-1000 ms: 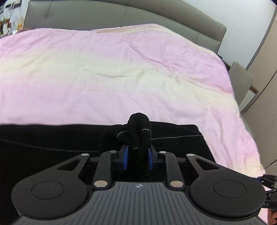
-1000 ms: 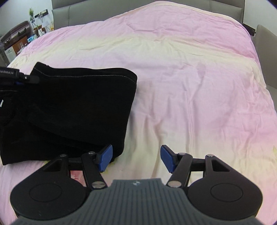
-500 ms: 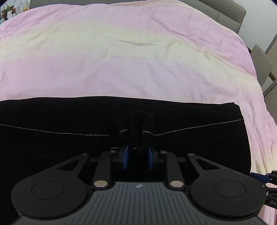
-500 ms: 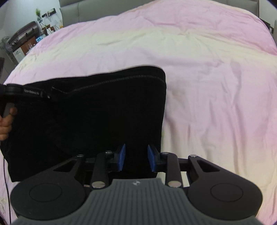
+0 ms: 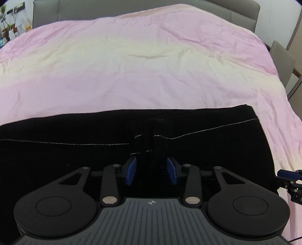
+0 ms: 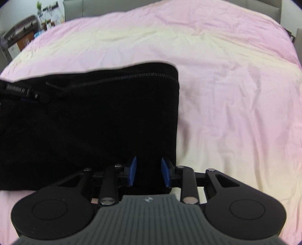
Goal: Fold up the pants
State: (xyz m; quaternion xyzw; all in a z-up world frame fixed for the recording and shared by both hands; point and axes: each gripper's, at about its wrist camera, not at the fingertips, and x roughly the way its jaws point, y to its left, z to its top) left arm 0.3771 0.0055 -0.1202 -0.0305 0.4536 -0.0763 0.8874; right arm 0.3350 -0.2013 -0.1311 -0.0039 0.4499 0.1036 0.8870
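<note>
- Black pants (image 5: 94, 164) lie folded on the pink and cream bedspread (image 5: 151, 66), at the near edge of the bed, with a pale line of stitching running across the upper layer.
- From my left camera, the left tongs (image 5: 152, 170) sit over the middle of the pants. Their jaws are opening, and a bunched ridge of black cloth stands up between the blue pads (image 5: 131, 170) (I can see a gap on each side of it, so the pads no longer press on it).
- At the right edge of that view, part of the right tongs (image 5: 290, 177) pokes in beside the pants' right end.
- From my right camera, the right tongs (image 6: 148, 173) are at the near right corner of the pants (image 6: 94, 122), jaws drawn narrow with black cloth filling the space between the blue pads (image 6: 133, 171). I read this as a clenched grip on the corner of the pants.
- Further left in that view, the left tongs (image 6: 24, 93) rest low on the pants near the stitched seam.
- A grey headboard (image 5: 132, 9) runs behind the bed, and a cluttered shelf (image 6: 20, 39) stands off to the far left.
- The right half of the bedspread (image 6: 236, 94) is bare and lightly wrinkled.
</note>
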